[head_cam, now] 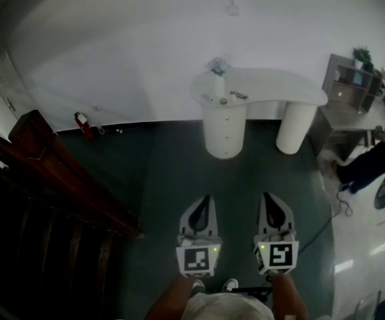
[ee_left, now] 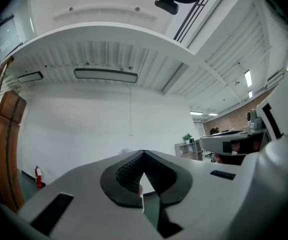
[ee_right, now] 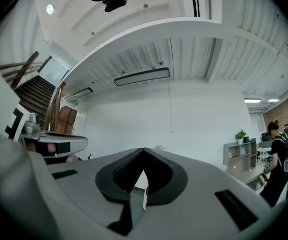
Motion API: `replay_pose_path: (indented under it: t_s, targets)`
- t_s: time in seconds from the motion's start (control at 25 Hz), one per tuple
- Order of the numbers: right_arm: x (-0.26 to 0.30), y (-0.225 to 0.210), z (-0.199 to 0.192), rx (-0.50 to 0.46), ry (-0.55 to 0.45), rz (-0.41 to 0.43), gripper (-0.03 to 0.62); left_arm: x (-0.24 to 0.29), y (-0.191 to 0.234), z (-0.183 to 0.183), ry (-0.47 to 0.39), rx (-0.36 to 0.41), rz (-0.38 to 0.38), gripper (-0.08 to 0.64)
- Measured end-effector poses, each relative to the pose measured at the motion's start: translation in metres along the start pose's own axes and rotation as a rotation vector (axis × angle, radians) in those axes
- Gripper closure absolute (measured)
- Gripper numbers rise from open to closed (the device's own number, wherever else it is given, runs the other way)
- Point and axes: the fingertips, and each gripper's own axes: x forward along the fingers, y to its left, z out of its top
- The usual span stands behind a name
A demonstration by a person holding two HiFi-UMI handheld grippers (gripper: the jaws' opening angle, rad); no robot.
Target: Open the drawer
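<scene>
Dark green floor (head_cam: 165, 172) runs from a white wall to where both tools are held level, side by side and low in the head view. On the left gripper (ee_left: 143, 154) the ribbed fingers (ee_left: 128, 173) are seen pressed tip to tip with nothing between them, and the right gripper (ee_right: 144, 151) is likewise fully closed and empty. Well ahead of them stands a white bench (head_cam: 279, 89), carried at one end on a round pedestal (head_cam: 224, 129) whose stacked drawer fronts are all shut; what lies inside is therefore hidden, and no handle can be made out from here. On the bench top above the pedestal a white cylinder (head_cam: 218, 84), a crumpled object (head_cam: 217, 64) and a few small items are seen; whether the cylinder holds anything cannot be told. Off to the right a shelf unit (head_cam: 349, 82) carries a plant (head_cam: 361, 55). Trouble would likely come from fingers left closed on arrival, from a slip off the curved drawer front, from a sharp pull shaking the loose things overhead, or from what looks like a cable (head_cam: 319, 229) being caught underfoot on the way.
</scene>
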Motion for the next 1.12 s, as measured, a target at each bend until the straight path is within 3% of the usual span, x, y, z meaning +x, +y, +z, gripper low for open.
replay_pose_path:
  t_s: [0.24, 0.52, 1.12]
  targets:
    - [0.004, -0.012, -0.012, 0.003, 0.014, 0.031, 0.589, 0.011, -0.014, -0.009, 0.02, -0.004, 0.028, 0.557]
    - [0.03, -0.014, -0.02, -0.016, 0.013, 0.043, 0.589, 0.034, -0.002, -0.017, 0.02, -0.01, 0.045, 0.557]
    - [0.162, 0.004, -0.023, -0.045, -0.02, 0.016, 0.589, 0.137, 0.073, -0.022, -0.031, 0.001, -0.007, 0.557]
